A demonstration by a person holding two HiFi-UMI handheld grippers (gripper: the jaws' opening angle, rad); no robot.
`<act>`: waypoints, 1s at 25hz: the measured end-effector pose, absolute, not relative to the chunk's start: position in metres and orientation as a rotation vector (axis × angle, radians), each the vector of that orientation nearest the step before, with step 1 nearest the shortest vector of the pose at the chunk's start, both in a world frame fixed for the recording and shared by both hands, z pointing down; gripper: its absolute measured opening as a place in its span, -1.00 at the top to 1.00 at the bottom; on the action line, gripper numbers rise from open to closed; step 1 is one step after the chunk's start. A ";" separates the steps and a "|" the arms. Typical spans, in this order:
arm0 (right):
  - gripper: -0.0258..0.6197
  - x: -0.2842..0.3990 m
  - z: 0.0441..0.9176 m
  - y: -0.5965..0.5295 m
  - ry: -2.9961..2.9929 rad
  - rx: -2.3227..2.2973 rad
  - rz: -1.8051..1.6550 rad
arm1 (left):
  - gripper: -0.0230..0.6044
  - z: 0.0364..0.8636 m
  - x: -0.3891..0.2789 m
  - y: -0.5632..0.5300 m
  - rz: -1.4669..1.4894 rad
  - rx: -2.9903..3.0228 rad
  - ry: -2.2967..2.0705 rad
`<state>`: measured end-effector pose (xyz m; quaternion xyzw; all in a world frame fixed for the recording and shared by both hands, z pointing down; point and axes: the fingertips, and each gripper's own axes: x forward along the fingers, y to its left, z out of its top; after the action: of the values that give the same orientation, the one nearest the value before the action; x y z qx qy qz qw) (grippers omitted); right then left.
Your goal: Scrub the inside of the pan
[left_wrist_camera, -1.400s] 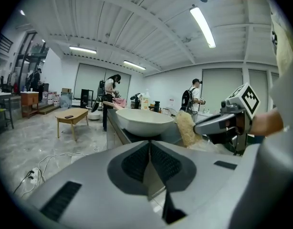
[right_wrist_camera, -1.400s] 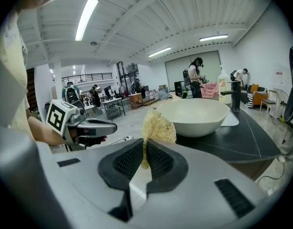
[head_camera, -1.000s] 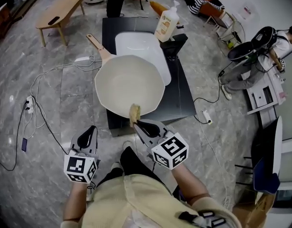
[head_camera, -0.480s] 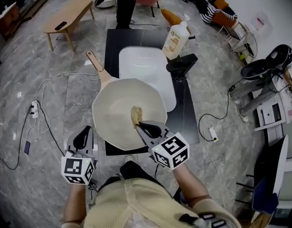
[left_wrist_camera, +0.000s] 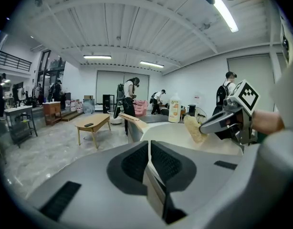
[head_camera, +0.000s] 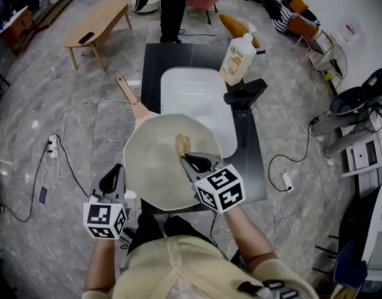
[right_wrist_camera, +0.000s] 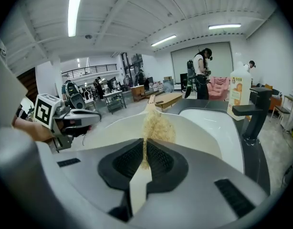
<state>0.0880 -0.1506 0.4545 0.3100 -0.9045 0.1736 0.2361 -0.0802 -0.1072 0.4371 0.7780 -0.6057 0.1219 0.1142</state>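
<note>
A cream pan (head_camera: 155, 173) with a pale wooden handle (head_camera: 127, 96) rests on the black counter (head_camera: 248, 167), overlapping the front of the white sink (head_camera: 194, 92). My right gripper (head_camera: 190, 159) is shut on a tan scrub sponge (head_camera: 182, 144) pressed to the pan's inside, right of centre. The right gripper view shows the sponge (right_wrist_camera: 157, 125) sticking out past the jaws over the pan's floor (right_wrist_camera: 113, 132). My left gripper (head_camera: 111, 180) is shut with nothing visible in it, just outside the pan's near-left rim. The left gripper view shows the pan (left_wrist_camera: 165, 132) beyond its shut tips (left_wrist_camera: 149, 151).
A soap bottle (head_camera: 236, 58) and a black faucet (head_camera: 244, 95) stand at the sink's right. Cables and a power strip (head_camera: 53, 146) lie on the floor to the left. A wooden bench (head_camera: 94, 23) and a standing person (head_camera: 172, 5) are farther back.
The right gripper has carried the sponge from the pan's near rim forward across its inside. The left gripper now sits beside the pan's rim instead of well short of it.
</note>
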 end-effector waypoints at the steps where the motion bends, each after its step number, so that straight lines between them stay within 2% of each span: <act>1: 0.82 0.087 0.455 -0.154 -2.466 0.855 0.475 | 0.85 0.437 -0.081 -0.110 0.361 2.284 -1.770; 25: 0.82 0.063 0.513 -0.243 -2.095 1.288 0.654 | 0.81 0.466 -0.087 -0.171 0.372 2.469 -1.221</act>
<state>0.0625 -0.2426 0.5126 0.4837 -0.7869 0.2456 0.2941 -0.0873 -0.1709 0.4665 0.8737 -0.4323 0.1316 0.1800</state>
